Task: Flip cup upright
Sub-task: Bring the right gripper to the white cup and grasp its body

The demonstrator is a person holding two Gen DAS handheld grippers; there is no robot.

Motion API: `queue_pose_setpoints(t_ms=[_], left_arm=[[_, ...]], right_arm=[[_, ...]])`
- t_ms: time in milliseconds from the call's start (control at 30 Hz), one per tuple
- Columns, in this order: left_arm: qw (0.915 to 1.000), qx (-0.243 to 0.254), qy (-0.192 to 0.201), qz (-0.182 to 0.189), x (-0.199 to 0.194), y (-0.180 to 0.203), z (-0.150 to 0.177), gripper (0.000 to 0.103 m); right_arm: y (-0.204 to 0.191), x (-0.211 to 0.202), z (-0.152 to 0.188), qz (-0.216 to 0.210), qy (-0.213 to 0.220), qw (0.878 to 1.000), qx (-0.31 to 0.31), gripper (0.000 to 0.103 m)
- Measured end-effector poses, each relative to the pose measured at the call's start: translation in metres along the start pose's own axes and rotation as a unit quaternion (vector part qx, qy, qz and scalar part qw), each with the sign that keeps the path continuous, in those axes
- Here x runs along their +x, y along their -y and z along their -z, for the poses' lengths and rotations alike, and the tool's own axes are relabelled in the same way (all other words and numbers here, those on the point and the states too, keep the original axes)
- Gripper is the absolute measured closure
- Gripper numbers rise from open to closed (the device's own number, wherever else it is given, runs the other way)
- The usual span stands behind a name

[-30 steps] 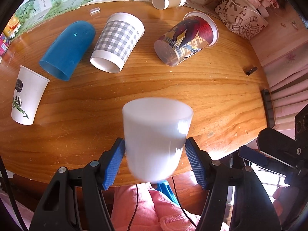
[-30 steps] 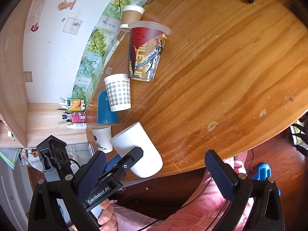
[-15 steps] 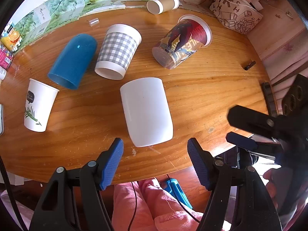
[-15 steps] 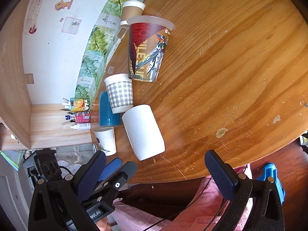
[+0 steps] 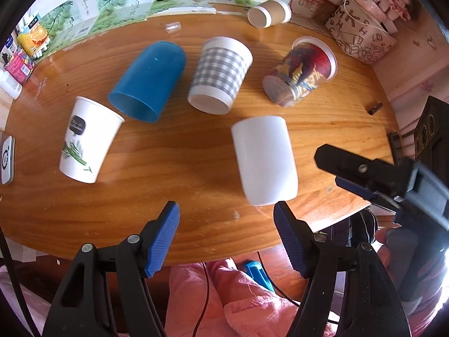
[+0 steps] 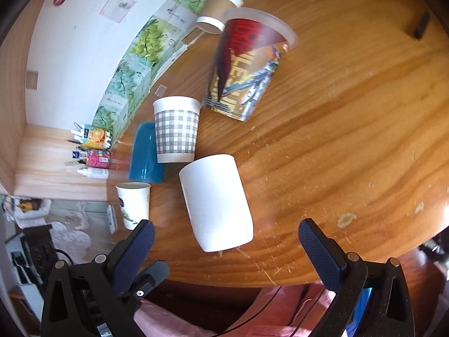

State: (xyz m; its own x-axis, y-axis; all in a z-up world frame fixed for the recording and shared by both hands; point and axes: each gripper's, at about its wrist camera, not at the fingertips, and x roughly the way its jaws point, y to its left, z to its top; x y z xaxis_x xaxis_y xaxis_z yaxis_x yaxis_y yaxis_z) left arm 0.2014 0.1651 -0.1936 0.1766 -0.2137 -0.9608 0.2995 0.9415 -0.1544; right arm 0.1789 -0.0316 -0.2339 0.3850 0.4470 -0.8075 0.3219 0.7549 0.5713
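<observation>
Six cups stand on the table, white cup nearest.

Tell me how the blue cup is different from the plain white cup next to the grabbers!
The blue cup is blue all over; the plain white cup is white. The blue cup sits far back by the checked cup; the white cup is nearest the table edge, just ahead of the open left gripper. Both are smooth, with no handle or picture. Which way up they stand is unclear.
</observation>
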Motion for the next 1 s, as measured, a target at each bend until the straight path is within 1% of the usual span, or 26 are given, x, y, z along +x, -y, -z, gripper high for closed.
queue_pose_setpoints(t_ms=[67, 167, 333, 467, 533, 633, 800, 933, 967, 1000], left_arm=[[0.9999, 0.005, 0.009, 0.003, -0.005, -0.008, -0.003, 0.03], [0.9995, 0.013, 0.029, 0.003, -0.013, -0.02, -0.007, 0.03], [0.9985, 0.029, 0.045, 0.008, -0.02, -0.041, -0.012, 0.03], [0.9977, 0.046, 0.049, 0.005, -0.024, -0.054, -0.016, 0.03], [0.9975, 0.051, 0.049, 0.01, -0.026, -0.062, -0.018, 0.03], [0.997, 0.058, 0.048, 0.018, -0.029, -0.07, -0.022, 0.03], [0.9946, 0.079, 0.055, 0.039, -0.032, -0.078, -0.026, 0.03], [0.9919, 0.097, 0.061, 0.054, -0.034, -0.079, -0.029, 0.03], [0.991, 0.101, 0.068, 0.056, -0.036, -0.079, -0.03, 0.03], [0.9897, 0.105, 0.077, 0.059, -0.039, -0.079, -0.033, 0.03]], right_arm=[[-0.013, 0.002, 0.0, 0.019, 0.019, 0.999, -0.018, 0.0], [-0.03, 0.007, -0.001, 0.031, 0.035, 0.998, -0.041, 0.0], [-0.058, 0.015, 0.0, 0.059, 0.067, 0.993, -0.076, 0.0], [-0.076, 0.027, 0.003, 0.111, 0.095, 0.982, -0.116, 0.0], [-0.082, 0.034, 0.005, 0.134, 0.101, 0.977, -0.135, 0.0], [-0.087, 0.043, 0.006, 0.169, 0.096, 0.969, -0.155, 0.0], [-0.086, 0.057, 0.006, 0.21, 0.081, 0.961, -0.164, 0.001], [-0.083, 0.063, 0.007, 0.226, 0.082, 0.958, -0.159, 0.001], [-0.082, 0.065, 0.007, 0.228, 0.079, 0.957, -0.159, 0.003], [-0.081, 0.068, 0.006, 0.229, 0.072, 0.958, -0.159, 0.007]])
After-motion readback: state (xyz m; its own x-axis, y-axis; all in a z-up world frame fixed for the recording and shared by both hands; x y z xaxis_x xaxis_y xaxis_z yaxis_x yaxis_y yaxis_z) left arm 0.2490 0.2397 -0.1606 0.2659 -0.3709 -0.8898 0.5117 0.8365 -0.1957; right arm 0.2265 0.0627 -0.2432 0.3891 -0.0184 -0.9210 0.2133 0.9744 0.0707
